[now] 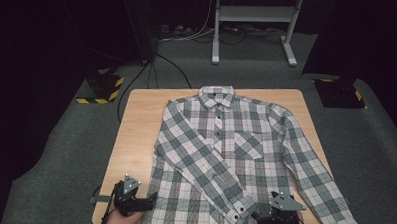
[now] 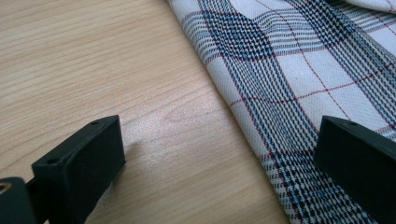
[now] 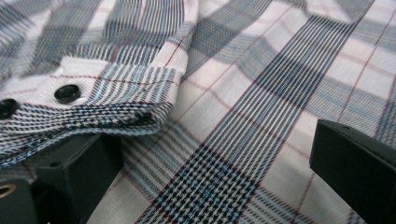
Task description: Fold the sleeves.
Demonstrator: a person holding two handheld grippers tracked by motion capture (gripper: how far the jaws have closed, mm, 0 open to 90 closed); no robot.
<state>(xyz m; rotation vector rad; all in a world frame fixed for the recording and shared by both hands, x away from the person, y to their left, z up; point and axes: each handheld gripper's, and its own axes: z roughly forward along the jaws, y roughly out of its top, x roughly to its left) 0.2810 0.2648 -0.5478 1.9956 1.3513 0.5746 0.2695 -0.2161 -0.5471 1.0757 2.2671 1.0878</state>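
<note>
Plaid shirt (image 1: 225,153): one, lying face up and buttoned on the wooden table (image 1: 136,120), collar at the far edge, hem toward the person.
Sleeves: two; the one on the person's left is folded diagonally across the front, its cuff (image 1: 240,209) near the hem; the other lies straight along the right side.
Left gripper (image 1: 151,200): jaws spread wide, low at the shirt's left hem edge; in the left gripper view one jaw is over bare wood, the other over the cloth edge (image 2: 261,140).
Right gripper (image 1: 257,219): jaws spread apart, holding nothing, just beside the folded cuff (image 3: 93,98), over the shirt front.
Step in hand: likely pinching the hem at both sides to fold the bottom up, though the grip is not yet made.
Doing it well: slide the lower jaw under the cloth edge, catch every layer, close both grippers level, lift evenly so the folded sleeve does not slip.
Cuff buttons: two dark ones (image 3: 67,93) visible.
</note>
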